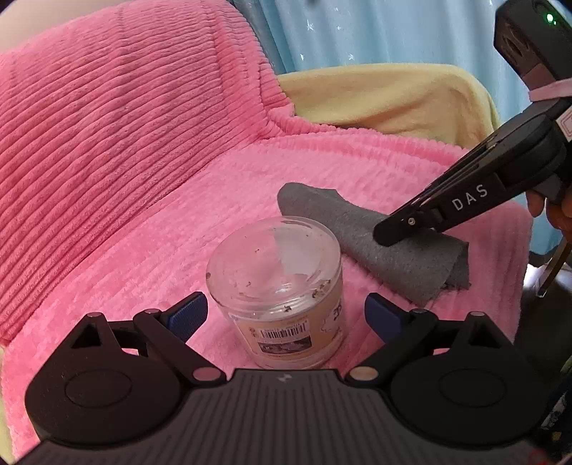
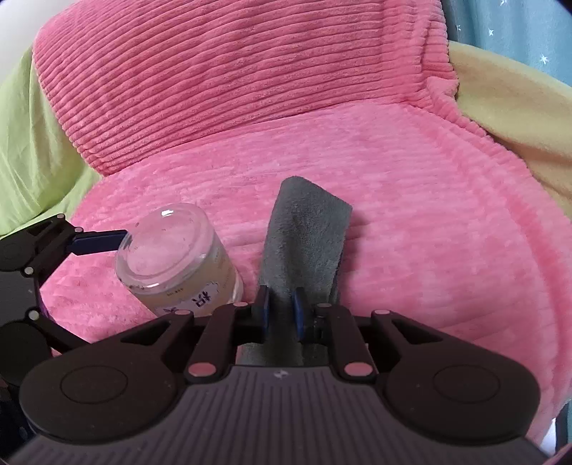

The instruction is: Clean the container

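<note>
A clear glass jar (image 1: 275,286) with a barcode label stands upright on the pink ribbed blanket (image 1: 143,272). Dark specks dot its inside. My left gripper (image 1: 286,314) is open, its blue pads either side of the jar with a gap on each side. Right of the jar lies a grey cloth (image 1: 375,246). My right gripper (image 1: 386,232) comes down on it from the right. In the right wrist view, the right gripper (image 2: 281,311) is shut on the near end of the grey cloth (image 2: 304,232). The jar (image 2: 171,250) is at its left, with the left gripper's blue finger (image 2: 100,241) beside the rim.
A tall pink ribbed cushion (image 1: 125,107) rises behind the blanket. Yellow fabric (image 1: 386,96) lies at the back right, with a blue star-patterned curtain (image 1: 375,28) behind. Green fabric (image 2: 28,150) is at the left. A hand (image 1: 557,211) holds the right gripper.
</note>
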